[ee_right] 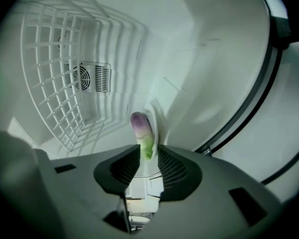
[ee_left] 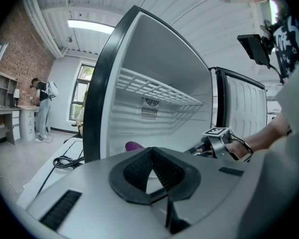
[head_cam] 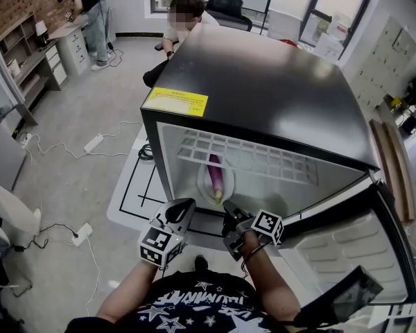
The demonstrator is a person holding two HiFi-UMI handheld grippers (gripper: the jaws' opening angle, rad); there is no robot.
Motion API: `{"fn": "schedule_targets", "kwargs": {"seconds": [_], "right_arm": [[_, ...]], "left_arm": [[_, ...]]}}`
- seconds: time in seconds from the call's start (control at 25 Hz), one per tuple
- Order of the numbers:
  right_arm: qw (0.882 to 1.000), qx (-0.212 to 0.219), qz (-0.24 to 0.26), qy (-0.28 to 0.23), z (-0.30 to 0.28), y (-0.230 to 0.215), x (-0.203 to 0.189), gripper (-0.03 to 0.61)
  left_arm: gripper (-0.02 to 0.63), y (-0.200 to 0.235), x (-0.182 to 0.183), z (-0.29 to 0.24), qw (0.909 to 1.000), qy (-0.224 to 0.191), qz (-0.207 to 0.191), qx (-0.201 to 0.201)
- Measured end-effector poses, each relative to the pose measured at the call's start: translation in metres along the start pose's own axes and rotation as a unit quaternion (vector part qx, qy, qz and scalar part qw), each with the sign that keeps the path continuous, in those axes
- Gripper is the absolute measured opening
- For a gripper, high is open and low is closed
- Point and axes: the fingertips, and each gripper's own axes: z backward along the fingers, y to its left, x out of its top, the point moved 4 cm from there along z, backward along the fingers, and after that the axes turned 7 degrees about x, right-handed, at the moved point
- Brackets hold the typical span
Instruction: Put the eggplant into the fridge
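Observation:
The purple eggplant (head_cam: 215,173) (ee_right: 141,127), green at its near end, lies on a white plate (head_cam: 202,186) (ee_right: 155,114) on the floor of the open black fridge (head_cam: 263,82). Only its purple tip (ee_left: 133,145) shows in the left gripper view. My right gripper (head_cam: 230,211) (ee_right: 148,156) is at the fridge's front edge, just short of the eggplant's green end, open, with nothing held. My left gripper (head_cam: 183,205) (ee_left: 150,151) hovers to its left, outside the fridge opening, with its pads touching at the tips and nothing between them.
The fridge door (head_cam: 364,255) stands open at the right. A white wire shelf (head_cam: 249,157) spans the fridge above the plate. One person sits behind the fridge, another stands at a desk far left. Cables and power strips (head_cam: 93,143) lie on the floor at left.

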Motion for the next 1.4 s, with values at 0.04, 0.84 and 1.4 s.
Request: {"fn": "schedule_targets", "kwargs": {"seconds": [0.04, 0.84, 1.4], "right_arm": [[1.0, 0.004, -0.002, 0.0, 0.002, 0.001, -0.003, 0.092], [0.997, 0.058, 0.036, -0.021, 0.067, 0.036, -0.091, 0.012], [0.995, 0.042, 0.083, -0.034, 0.14, 0.036, -0.183, 0.006]], "left_arm": [[0.009, -0.001, 0.001, 0.002, 1.0, -0.002, -0.001, -0.001], [0.009, -0.033, -0.015, 0.08, 0.9989, 0.005, -0.015, -0.044], [0.009, -0.069, -0.043, 0.141, 0.9939, 0.014, -0.019, -0.108]]}}
